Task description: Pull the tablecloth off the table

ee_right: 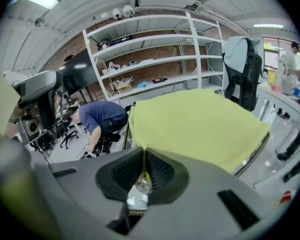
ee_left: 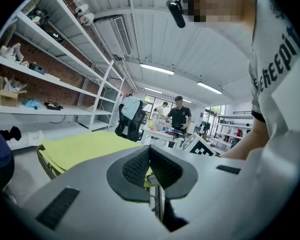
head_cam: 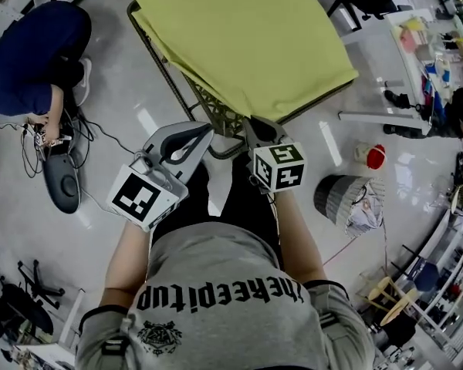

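A yellow-green tablecloth [head_cam: 247, 37] covers a folding table whose metal frame [head_cam: 216, 118] shows at the near corner. Both grippers are at that corner. My right gripper [head_cam: 252, 123] is shut on the cloth's near edge. In the right gripper view a thin fold of the tablecloth [ee_right: 200, 121] runs down between the closed pads of the right gripper [ee_right: 144, 166]. My left gripper [head_cam: 208, 129] is at the cloth's near-left edge with its jaws shut. In the left gripper view a sliver of the tablecloth [ee_left: 85, 146] shows between the pads of the left gripper [ee_left: 150, 166].
A person in blue [head_cam: 23, 60] crouches on the floor at the left among cables. A grey bin [head_cam: 347, 199] stands to the right of my legs. An office chair [ee_right: 242, 69] and white shelves [ee_right: 155, 59] stand beyond the table, and a person in a dark shirt [ee_left: 179, 115] is at a far bench.
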Motion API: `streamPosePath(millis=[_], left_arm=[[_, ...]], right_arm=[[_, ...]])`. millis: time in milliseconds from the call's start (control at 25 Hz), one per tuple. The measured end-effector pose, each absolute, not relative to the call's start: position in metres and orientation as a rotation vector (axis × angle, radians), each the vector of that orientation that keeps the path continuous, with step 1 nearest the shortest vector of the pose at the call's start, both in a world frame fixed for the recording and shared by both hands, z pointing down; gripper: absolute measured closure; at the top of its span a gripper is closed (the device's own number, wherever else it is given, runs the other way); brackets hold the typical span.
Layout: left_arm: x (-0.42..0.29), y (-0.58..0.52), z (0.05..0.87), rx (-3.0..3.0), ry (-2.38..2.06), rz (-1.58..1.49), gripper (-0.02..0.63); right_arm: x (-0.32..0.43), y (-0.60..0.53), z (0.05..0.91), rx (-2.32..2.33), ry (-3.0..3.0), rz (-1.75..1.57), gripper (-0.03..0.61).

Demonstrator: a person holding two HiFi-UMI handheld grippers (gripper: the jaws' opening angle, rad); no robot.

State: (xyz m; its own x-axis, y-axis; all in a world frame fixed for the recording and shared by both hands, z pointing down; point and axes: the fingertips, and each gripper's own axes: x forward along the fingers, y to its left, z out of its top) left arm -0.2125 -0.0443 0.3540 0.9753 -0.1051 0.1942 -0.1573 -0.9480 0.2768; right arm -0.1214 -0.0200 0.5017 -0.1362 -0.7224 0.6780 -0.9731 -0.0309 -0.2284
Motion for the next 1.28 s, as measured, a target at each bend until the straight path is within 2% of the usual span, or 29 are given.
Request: streamPosePath(millis=[280, 640, 1280], left_arm=[[-0.191, -0.046, 0.345, 2.811, -0.287, 0.225, 0.600], [-0.126, -0.048, 0.334, 2.801, -0.432, 0.198, 0.600], [0.002, -0.054, 0.341, 2.767, -0.604, 0.185, 0.600]], right_arm=[[-0.103, -0.027, 0.491, 1.722, -1.974, 0.969, 0.553], [-0.053, -0.052, 0.476, 1.592, -2.105, 0.924, 0.553], [0.135, -0.063, 0.488, 1.671, -2.066, 0.925, 0.552]])
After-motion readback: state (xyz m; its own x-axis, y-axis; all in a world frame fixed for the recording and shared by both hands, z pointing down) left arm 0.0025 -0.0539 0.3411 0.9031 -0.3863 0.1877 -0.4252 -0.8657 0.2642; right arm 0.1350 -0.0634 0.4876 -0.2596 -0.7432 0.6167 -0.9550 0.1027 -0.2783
